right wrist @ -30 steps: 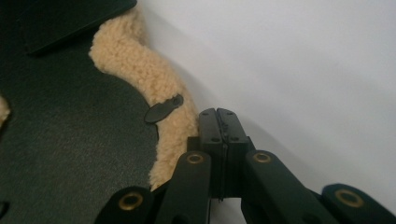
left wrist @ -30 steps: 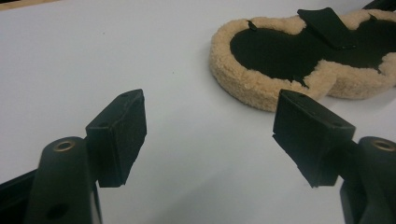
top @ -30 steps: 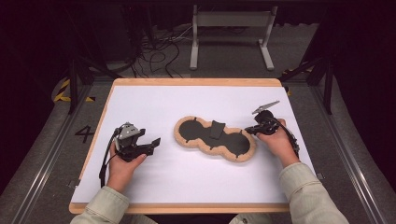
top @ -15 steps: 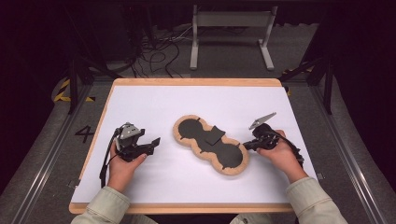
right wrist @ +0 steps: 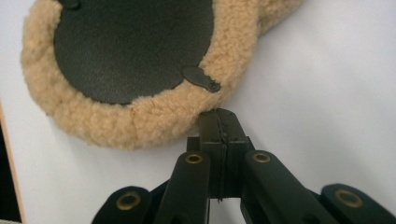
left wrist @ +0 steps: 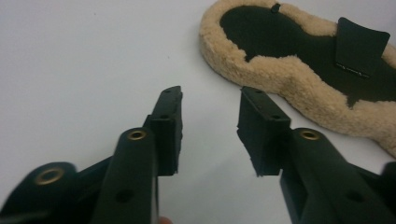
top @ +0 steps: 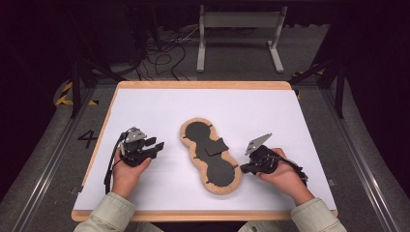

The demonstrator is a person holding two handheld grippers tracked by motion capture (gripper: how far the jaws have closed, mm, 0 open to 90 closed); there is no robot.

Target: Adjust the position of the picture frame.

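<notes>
On the left of the desk (top: 145, 106) the left gripper (top: 153, 146) rests in the person's hand, well apart from the work; its fingers (left wrist: 168, 126) have just been closing, yet they are released with a clear gap and nothing between them (only bare white surface shows there). In the middle lies the fleece-edged pad (top: 211, 155), a peanut-shaped piece with dark leather inside and a small flap (top: 216, 147) across its waist, set slantwise with its near end toward the right. At that near end the right gripper (top: 243, 168) has its fingers clenched flat together, pinching nothing as far as the right gripper view tells; their tip (right wrist: 218, 116) touches the fleece rim just under a small leather tab (right wrist: 201, 79). The likely trouble: a shut tip can only nudge; pressed on, it may skate the pad across the slick desk or spin it, since the left gripper is too far off to steady it.
</notes>
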